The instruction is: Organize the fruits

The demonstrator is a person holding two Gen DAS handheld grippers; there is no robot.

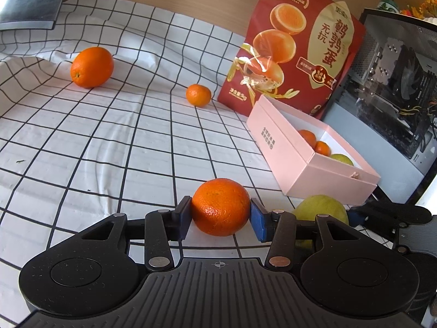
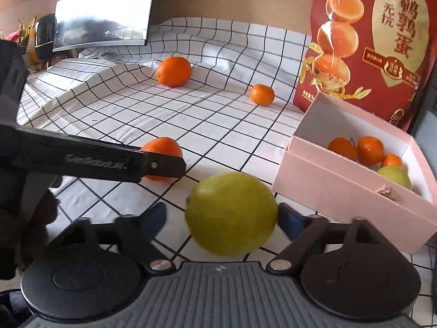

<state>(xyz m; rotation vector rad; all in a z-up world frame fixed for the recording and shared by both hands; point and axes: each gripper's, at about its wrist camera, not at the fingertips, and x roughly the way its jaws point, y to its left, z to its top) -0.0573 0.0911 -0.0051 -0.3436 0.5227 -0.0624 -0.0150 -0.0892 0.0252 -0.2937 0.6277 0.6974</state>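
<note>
Two fruits are in hand at once. The left claw (image 1: 220, 216) pinches a tangerine (image 1: 220, 207) that sits on the gridded tabletop (image 1: 109, 142), both blue pads pressed to its flanks. The right claw (image 2: 221, 218) brackets a yellow-green lemon (image 2: 231, 213); its right pad touches the skin, but the left pad looks a little apart, so I cannot tell whether the grip is firm.

Doing this well probably means seating the right claw fully before lifting, then carrying each fruit over the pink box (image 2: 327, 191) wall rather than nudging it, and lowering into the bare white part of the floor, clear of the fruits already inside.

The lemon's long axis runs roughly across the claw, from pad to pad, stem nub toward the left. The tangerine is nearly round, slightly squat, its axis about upright.
</note>
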